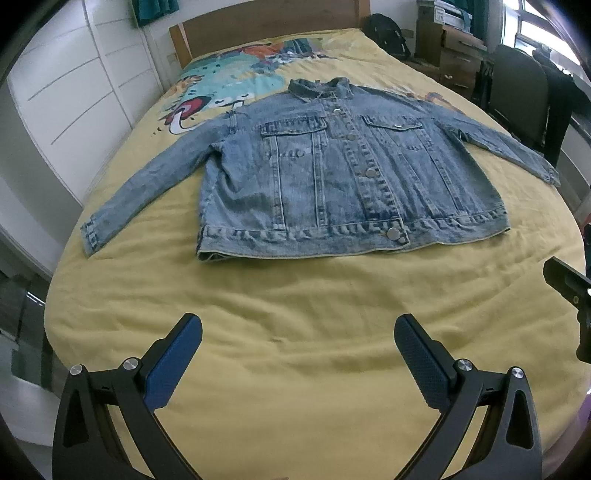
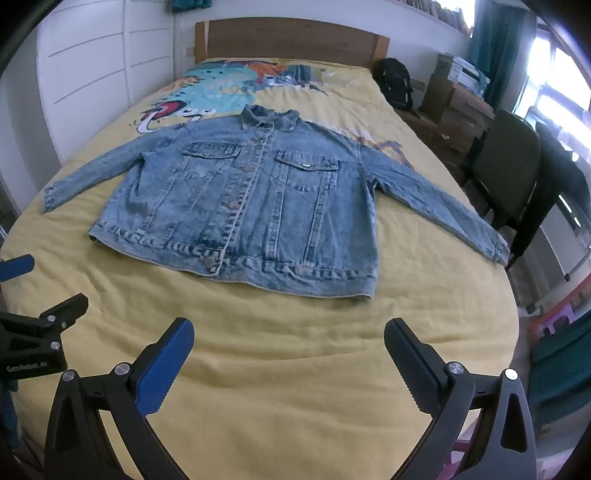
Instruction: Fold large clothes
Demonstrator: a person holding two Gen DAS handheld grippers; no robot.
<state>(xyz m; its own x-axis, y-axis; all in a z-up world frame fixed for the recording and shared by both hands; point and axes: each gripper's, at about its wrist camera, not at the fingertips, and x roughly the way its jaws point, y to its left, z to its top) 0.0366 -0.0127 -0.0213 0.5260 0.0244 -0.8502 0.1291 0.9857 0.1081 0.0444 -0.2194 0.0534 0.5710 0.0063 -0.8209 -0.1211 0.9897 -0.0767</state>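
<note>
Both our left tongs and right tongs hang spread, holding nothing, above the bed's foot edge; we should pinch the jacket's 2 cuffs first.

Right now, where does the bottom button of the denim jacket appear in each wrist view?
Left wrist view: bottom button, right of centre, on the hem.
Right wrist view: bottom button, left of centre, on the hem.
Shared landmark: the wooden headboard at top.
</note>
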